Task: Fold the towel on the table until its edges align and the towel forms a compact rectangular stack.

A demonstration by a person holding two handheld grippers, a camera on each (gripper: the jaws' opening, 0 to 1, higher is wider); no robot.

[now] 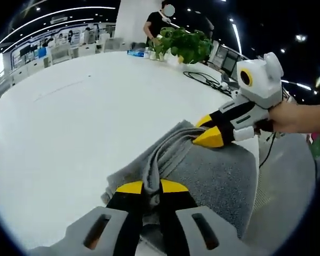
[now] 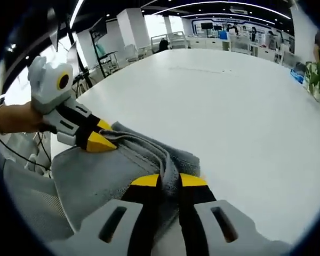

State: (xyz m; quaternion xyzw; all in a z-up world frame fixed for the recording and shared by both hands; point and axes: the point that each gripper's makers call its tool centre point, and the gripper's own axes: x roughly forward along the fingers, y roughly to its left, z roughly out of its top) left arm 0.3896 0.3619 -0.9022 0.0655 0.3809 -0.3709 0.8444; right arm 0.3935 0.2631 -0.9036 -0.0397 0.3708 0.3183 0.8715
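White table (image 1: 85, 117): grey towel (image 1: 218, 176) at 5 o'clock. Left gripper (image 1: 152, 188) and right gripper (image 2: 169, 180) each pinch 1 bunched towel fold.

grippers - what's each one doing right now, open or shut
Left gripper: shut on the grey towel.
Right gripper: shut on the same towel's bunched edge.

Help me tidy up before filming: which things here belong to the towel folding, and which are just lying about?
Part of the job:
towel
left hand-held gripper
right hand-held gripper
table

Just lying about:
potted plant
cables
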